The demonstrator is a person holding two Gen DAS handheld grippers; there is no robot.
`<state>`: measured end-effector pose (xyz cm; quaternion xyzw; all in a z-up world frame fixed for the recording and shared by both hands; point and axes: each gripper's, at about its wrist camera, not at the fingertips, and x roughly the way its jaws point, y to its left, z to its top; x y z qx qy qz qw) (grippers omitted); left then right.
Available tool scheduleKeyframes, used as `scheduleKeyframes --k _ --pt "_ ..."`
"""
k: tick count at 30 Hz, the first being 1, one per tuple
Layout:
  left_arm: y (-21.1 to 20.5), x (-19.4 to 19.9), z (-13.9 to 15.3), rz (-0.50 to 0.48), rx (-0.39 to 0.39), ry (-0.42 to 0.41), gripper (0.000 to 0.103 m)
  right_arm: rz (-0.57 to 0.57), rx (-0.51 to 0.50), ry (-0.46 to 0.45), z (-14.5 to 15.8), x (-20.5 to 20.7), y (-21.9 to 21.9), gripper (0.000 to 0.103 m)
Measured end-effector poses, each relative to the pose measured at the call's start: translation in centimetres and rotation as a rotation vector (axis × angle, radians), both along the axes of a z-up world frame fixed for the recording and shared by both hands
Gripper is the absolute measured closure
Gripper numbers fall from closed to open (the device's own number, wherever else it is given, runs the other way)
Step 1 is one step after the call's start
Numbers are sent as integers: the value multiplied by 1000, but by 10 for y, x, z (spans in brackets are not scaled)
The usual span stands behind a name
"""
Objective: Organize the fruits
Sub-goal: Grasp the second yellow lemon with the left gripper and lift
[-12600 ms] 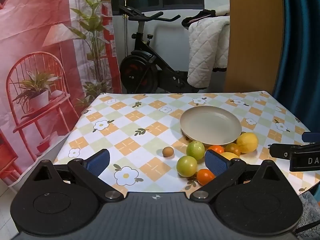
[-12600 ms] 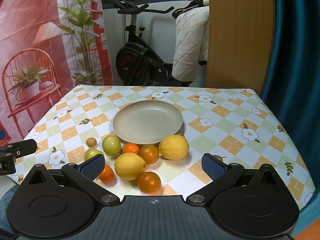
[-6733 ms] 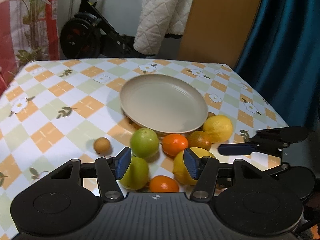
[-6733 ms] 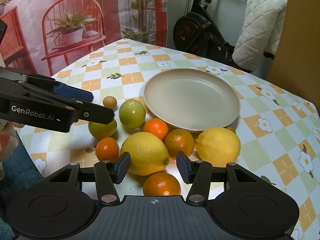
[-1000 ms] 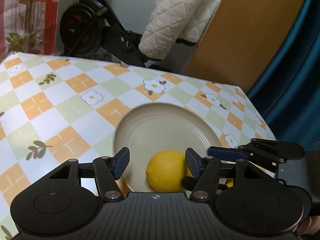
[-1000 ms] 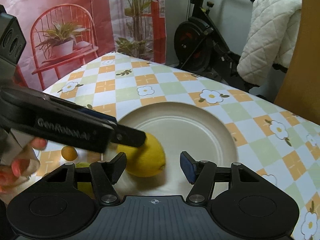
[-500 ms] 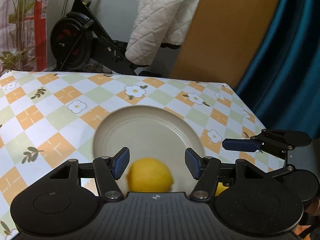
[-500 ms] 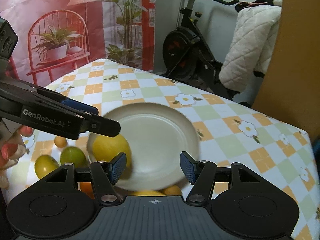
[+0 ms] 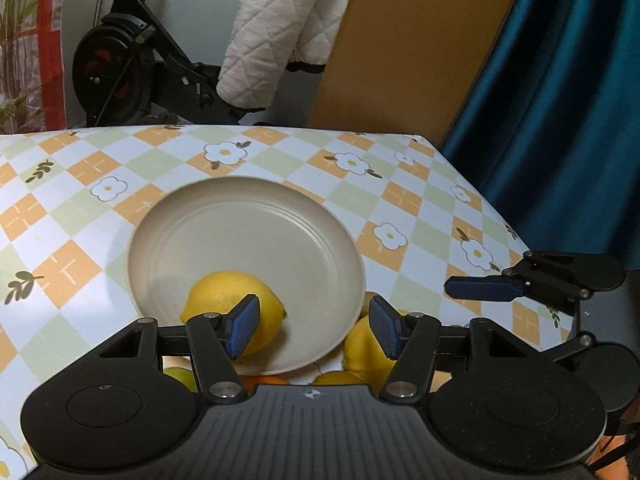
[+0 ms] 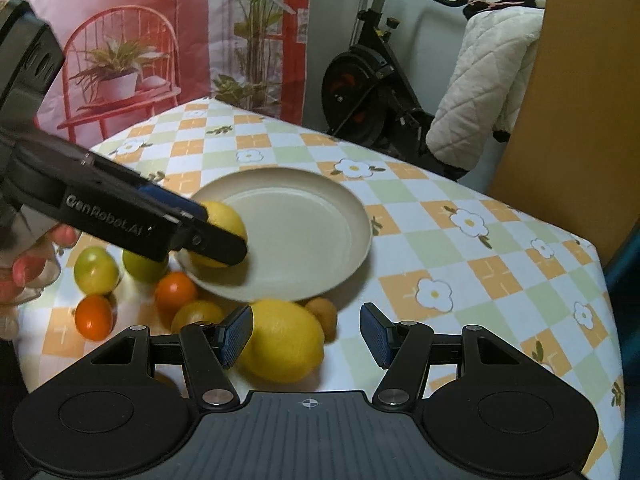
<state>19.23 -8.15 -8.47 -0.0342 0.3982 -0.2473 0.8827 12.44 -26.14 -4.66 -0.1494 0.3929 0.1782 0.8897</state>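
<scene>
Taking the cream plate [image 10: 320, 240] as the landmark and reading from its left: two green fruits [image 10: 96, 270] are sitting on the desk [image 10: 460, 264] off the plate's left rim, with two small oranges [image 10: 94, 317] just nearer the camera than them. A person's fingers [image 10: 24, 268] are showing at the far left edge, gripping the left claw's [image 9: 312, 328] handle.

That left claw is hanging over the plate's near-left part with its jaws standing apart and nothing pressed between them. In the left wrist view its left pad is overlapping the lemon on the plate [image 9: 232, 308], while the right pad is standing clear of the fruit. This lemon is lying inside the plate against the near-left rim; in the left wrist view its long axis is running roughly left to right, and its nipple end is pointing right toward the plate's centre.

In front of the plate's near rim, a brownish orange [image 10: 196, 316] is sitting to the left, and a second lemon [image 10: 284, 340] is lying on the desk. Its long axis is running roughly across the right wrist view. A small brown fruit [image 10: 322, 312] is touching this lemon on its far right side, close to the plate's rim.

The right claw [image 10: 306, 336] is hovering on the near side of the plate, jaws apart and gripping nothing; its left pad is overlapping the second lemon.
</scene>
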Motion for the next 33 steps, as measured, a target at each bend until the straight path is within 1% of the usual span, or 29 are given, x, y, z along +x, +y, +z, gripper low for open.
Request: scheduleKeyframes --k 13,14,15,17,20,27,33 --pt "-12 -10 -8 -69 -25 39 41 18 11 43 -17 -3 0 48" --pt "-13 -11 -9 -75 -26 43 42 22 12 46 -18 -3 0 50" --pt "-14 -12 -11 -82 -28 47 45 28 13 49 -19 -3 1 52" --pt "-16 -13 -13 -98 -29 58 50 37 11 53 -20 -4 3 53" --pt "-18 -14 -16 -111 -31 67 50 46 10 55 -22 -4 5 56" --pt "-23 -11 -21 -120 -43 83 50 46 9 56 -23 -4 4 57" --pt "-26 -5 -27 -122 -64 106 50 39 17 59 -25 -4 1 56"
